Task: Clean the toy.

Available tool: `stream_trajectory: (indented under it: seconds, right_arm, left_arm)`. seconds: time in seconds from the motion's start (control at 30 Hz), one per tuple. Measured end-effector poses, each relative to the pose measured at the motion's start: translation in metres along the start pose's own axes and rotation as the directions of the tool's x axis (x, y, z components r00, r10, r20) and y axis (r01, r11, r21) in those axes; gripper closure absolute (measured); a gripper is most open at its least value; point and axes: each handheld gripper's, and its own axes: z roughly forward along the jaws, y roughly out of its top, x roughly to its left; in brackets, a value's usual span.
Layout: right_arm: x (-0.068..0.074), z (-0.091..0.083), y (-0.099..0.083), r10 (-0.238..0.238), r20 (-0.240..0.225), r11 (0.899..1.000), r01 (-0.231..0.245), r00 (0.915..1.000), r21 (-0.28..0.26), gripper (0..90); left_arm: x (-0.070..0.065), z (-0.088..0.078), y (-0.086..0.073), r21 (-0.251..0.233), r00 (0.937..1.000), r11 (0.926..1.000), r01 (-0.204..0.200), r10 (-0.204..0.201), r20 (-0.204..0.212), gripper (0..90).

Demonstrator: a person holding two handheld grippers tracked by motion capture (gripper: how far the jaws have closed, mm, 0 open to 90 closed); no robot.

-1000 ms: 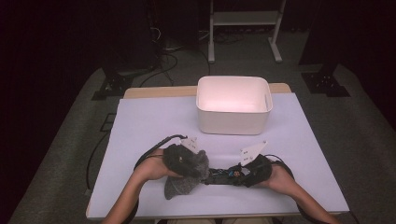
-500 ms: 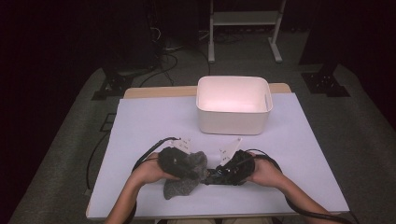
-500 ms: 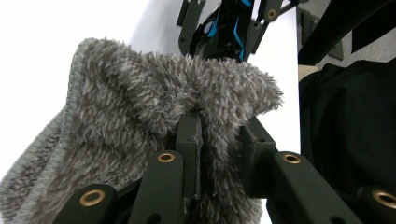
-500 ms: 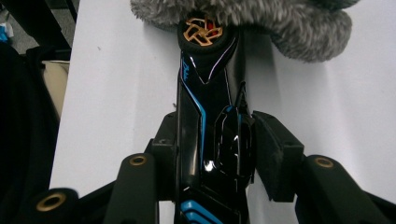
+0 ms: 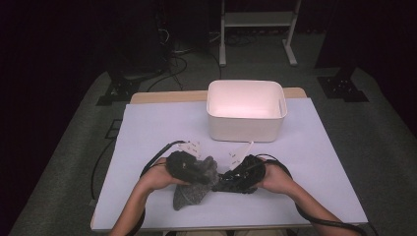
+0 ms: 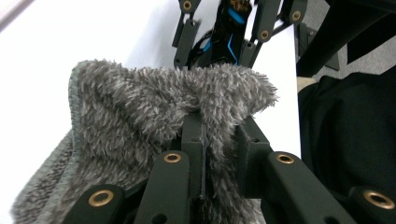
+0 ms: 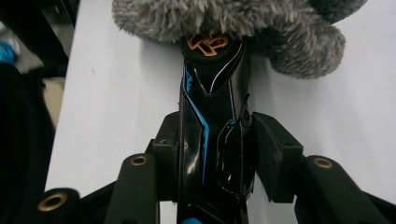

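Observation:
A grey fuzzy cloth pouch (image 5: 189,195) hangs from my left gripper (image 5: 204,174) near the table's front edge. In the left gripper view the left gripper (image 6: 219,126) is shut on a fold of the pouch (image 6: 140,116), and its jaws have just closed further on it. My right gripper (image 5: 227,181) faces it from the right and is shut on a glossy black object with blue lines (image 7: 205,116). That object's far end, with an orange emblem, touches the pouch (image 7: 224,18). The right gripper (image 6: 219,51) stands just behind the pouch in the left gripper view.
A white plastic bin (image 5: 246,128) stands at the back middle of the table. A pale sheet (image 5: 147,132) covers the tabletop. Cables trail from both grippers around the person's forearms. Dark floor and stands lie beyond the table.
The right hand has moved left toward the left hand, bringing the black object up against the pouch. The left hand and the pouch have stayed in place.

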Motion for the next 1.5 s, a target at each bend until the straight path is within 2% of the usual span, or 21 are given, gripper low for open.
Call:
stream_trajectory:
  seconds: [0.13,0.23,0.3,0.43,0.5,0.6,0.63,0.73,0.83,0.9,1.07,1.13,1.2,1.33,1.5]
  right_arm:
    - [-0.001,-0.004,-0.001,0.012,0.003,0.996,-0.011,0.9999,-0.083,55.5]
    - [-0.003,-0.011,-0.005,0.036,-0.001,0.985,-0.036,0.9994,-0.167,55.6]
    - [-0.003,-0.015,-0.007,0.034,0.009,0.982,-0.032,0.9994,-0.187,55.5]
    - [0.000,-0.021,-0.014,0.040,0.013,0.981,-0.037,0.9991,-0.189,55.6]
    - [0.001,-0.020,-0.015,0.035,0.020,0.981,-0.030,0.9992,-0.192,55.6]
    - [0.003,-0.015,-0.012,0.020,0.030,0.984,-0.014,0.9993,-0.175,55.6]
    - [0.003,-0.015,-0.012,0.019,0.027,0.984,-0.013,0.9995,-0.180,55.6]
    - [0.003,-0.015,-0.008,0.010,0.015,0.977,-0.007,0.9998,-0.211,55.6]
    - [0.005,-0.017,-0.004,-0.003,0.011,0.977,0.005,0.9999,-0.215,55.6]
    - [0.006,-0.019,-0.006,-0.003,0.013,0.978,0.005,0.9999,-0.209,55.6]
    - [0.011,-0.028,-0.015,0.002,0.034,0.979,0.005,0.9994,-0.202,55.6]
    - [0.011,-0.032,-0.019,0.006,0.037,0.979,0.002,0.9993,-0.206,55.6]
    - [0.011,-0.035,-0.022,0.008,0.040,0.978,0.000,0.9992,-0.207,55.6]
    - [0.013,-0.035,-0.023,0.007,0.045,0.976,0.003,0.9990,-0.216,55.6]
    - [0.013,-0.034,-0.020,-0.003,0.039,0.972,0.012,0.9992,-0.234,55.6]
  left_arm:
    - [-0.004,-0.012,0.012,-0.012,0.9997,0.9998,-0.017,0.017,-0.018,77.0]
    - [-0.007,-0.021,0.022,-0.006,0.9983,0.9991,-0.042,0.041,-0.042,76.9]
    - [-0.007,-0.024,0.022,0.010,0.9975,0.9990,-0.043,0.043,-0.057,76.7]
    - [-0.002,-0.018,0.012,0.056,0.9972,0.9984,-0.012,0.017,-0.073,76.2]
    - [-0.001,-0.012,0.010,0.038,0.9991,0.9993,-0.005,0.007,-0.042,76.3]
    - [-0.003,-0.013,0.014,0.032,0.9993,0.9994,-0.011,0.012,-0.035,76.8]
    - [-0.004,-0.017,0.017,0.018,0.9996,0.9997,-0.019,0.019,-0.021,77.0]
    - [-0.010,-0.027,0.027,-0.006,0.9989,0.9990,-0.045,0.045,-0.017,77.1]
    - [-0.016,-0.029,0.036,0.014,0.9963,0.9966,-0.082,0.082,-0.027,77.1]
    - [-0.018,-0.027,0.038,0.023,0.9958,0.9959,-0.087,0.088,-0.025,77.0]
    - [-0.013,-0.018,0.027,0.059,0.9974,0.9966,-0.056,0.059,-0.041,76.3]
    - [-0.011,-0.014,0.024,0.069,0.9981,0.9965,-0.047,0.050,-0.035,76.1]
    - [-0.009,-0.011,0.023,0.046,0.9990,0.9980,-0.042,0.043,-0.014,76.1]
    - [-0.010,-0.011,0.029,0.052,0.9986,0.9973,-0.052,0.053,-0.011,76.2]
    - [-0.017,-0.019,0.038,0.012,0.9981,0.9981,-0.061,0.061,0.002,76.3]
